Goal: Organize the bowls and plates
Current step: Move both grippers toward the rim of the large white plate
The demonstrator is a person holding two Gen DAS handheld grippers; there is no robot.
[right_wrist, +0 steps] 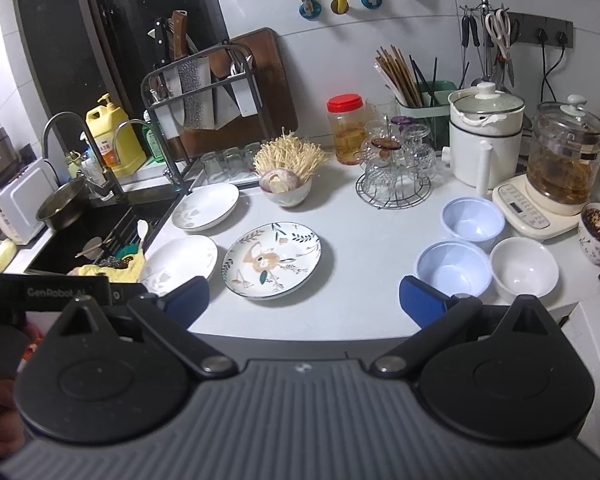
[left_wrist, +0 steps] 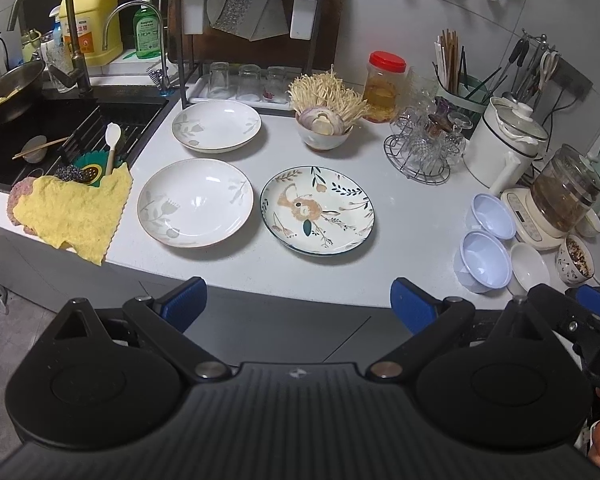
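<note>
While both tools hang back at the near edge of the tabletop, we judge the sorting not yet begun: our left tool and right tool are spread wide and empty. Three plates lie apart and upright, none stacked: a far white plate, a near white plate and the floral plate just right of it. Being round, they have no long axis; all face up. To the right, two lavender bowls and a white bowl sit unnested, mouths up
</note>
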